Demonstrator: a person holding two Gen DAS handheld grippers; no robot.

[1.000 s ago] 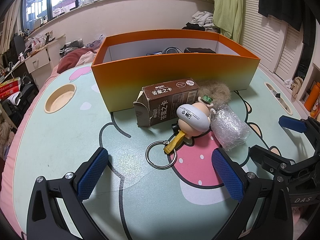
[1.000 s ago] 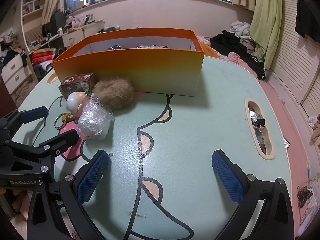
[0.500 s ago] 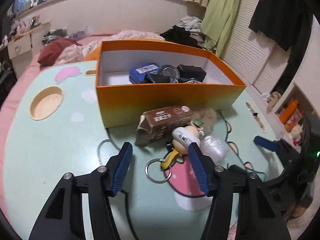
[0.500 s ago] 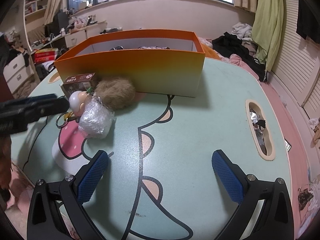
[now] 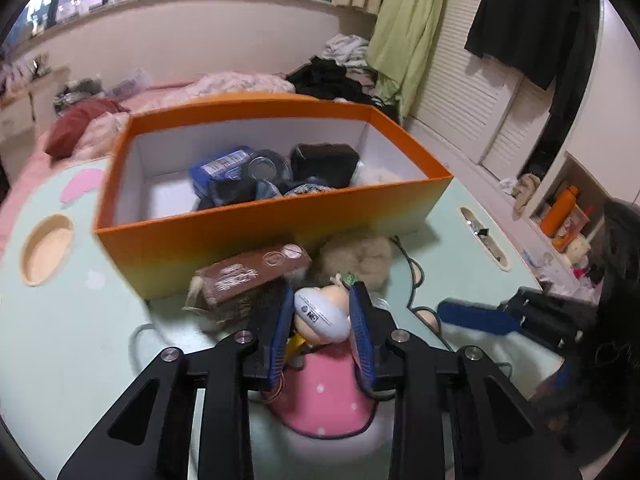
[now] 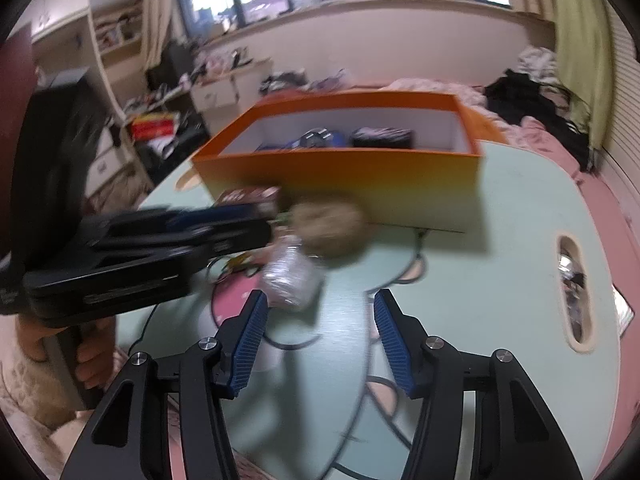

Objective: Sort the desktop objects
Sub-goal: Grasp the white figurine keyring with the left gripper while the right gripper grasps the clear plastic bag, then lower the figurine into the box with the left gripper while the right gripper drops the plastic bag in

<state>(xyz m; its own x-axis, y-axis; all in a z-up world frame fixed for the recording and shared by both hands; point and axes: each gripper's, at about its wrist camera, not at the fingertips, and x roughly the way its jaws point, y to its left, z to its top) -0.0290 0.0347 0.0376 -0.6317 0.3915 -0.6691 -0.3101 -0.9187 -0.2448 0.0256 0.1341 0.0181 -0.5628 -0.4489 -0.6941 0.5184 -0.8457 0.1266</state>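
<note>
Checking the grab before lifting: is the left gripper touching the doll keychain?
Touching. Left wrist view: the closing left gripper has both blue pads against the doll keychain.

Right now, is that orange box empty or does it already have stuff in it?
Partly filled. The open-topped orange box holds a blue packet, a round tin and a dark pouch piled toward its middle; bare white floor shows at its left end.

Carton (image 5: 250,276) before box (image 5: 264,236)

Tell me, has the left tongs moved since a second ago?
Yes. The left tongs moved forward toward the orange box, its jaws closing around the little doll keychain that earlier lay well ahead of them.
</note>
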